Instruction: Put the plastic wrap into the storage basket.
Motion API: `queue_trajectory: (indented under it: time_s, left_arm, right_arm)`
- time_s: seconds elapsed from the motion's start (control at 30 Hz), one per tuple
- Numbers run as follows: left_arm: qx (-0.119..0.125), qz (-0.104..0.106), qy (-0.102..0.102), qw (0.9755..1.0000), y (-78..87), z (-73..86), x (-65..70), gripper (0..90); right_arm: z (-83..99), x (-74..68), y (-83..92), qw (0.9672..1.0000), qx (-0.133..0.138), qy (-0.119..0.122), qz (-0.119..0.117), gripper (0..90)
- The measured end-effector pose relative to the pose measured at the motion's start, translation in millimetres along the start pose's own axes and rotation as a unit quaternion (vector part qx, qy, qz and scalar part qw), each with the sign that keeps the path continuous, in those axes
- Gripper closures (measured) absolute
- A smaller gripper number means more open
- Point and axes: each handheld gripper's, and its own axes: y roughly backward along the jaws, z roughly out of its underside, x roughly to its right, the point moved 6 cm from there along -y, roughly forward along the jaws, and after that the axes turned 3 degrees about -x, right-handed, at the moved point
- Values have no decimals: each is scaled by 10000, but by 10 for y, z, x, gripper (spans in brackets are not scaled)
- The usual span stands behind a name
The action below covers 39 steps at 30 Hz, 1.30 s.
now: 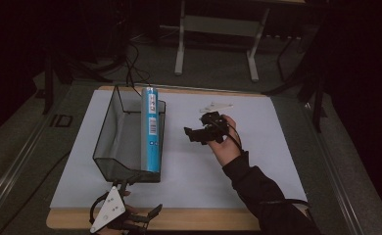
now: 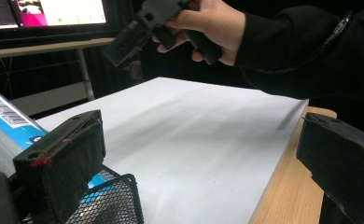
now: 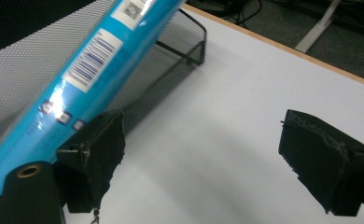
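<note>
From above, the right tongs (image 1: 202, 131) hovered open and empty over the white sheet (image 1: 257, 147) on the counter, just right of a blue tube (image 1: 150, 129) leaning lengthwise in a mesh basket (image 1: 111, 128), likely so it could not roll.

The left tongs (image 2: 189, 163) gaped wide beside the basket's near corner.

The right tongs' view showed the tube just beyond its left jaw.

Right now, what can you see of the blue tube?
The blue tube is a long glossy cylinder, wrapped in film as it looks, with a white barcode label and small print. It lies along the right edge of the black mesh tray, propped on its rim. Neither tool touches it.
</note>
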Motion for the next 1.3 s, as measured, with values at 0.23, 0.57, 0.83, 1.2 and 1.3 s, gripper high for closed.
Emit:
queue_trajectory:
  time_s: [0.23,0.57,0.83,1.2,1.3]
  left_arm:
    - [-22,5,9,10000,-8,7,2,17]
    - [-47,4,4,10000,-26,16,13,17]
    - [-63,-6,3,10000,-28,19,7,17]
    - [-86,11,-20,10000,-29,24,7,17]
    - [-102,28,-31,9999,-31,28,12,17]
  right_arm:
    - [248,179,121,9999,53,-128,-2,150]
    - [615,408,226,9995,65,-285,79,151]
    - [873,516,274,9993,-7,-346,118,150]
    - [1083,599,268,9992,2,-327,209,150]
    - [1098,598,246,9993,0,-296,212,150]
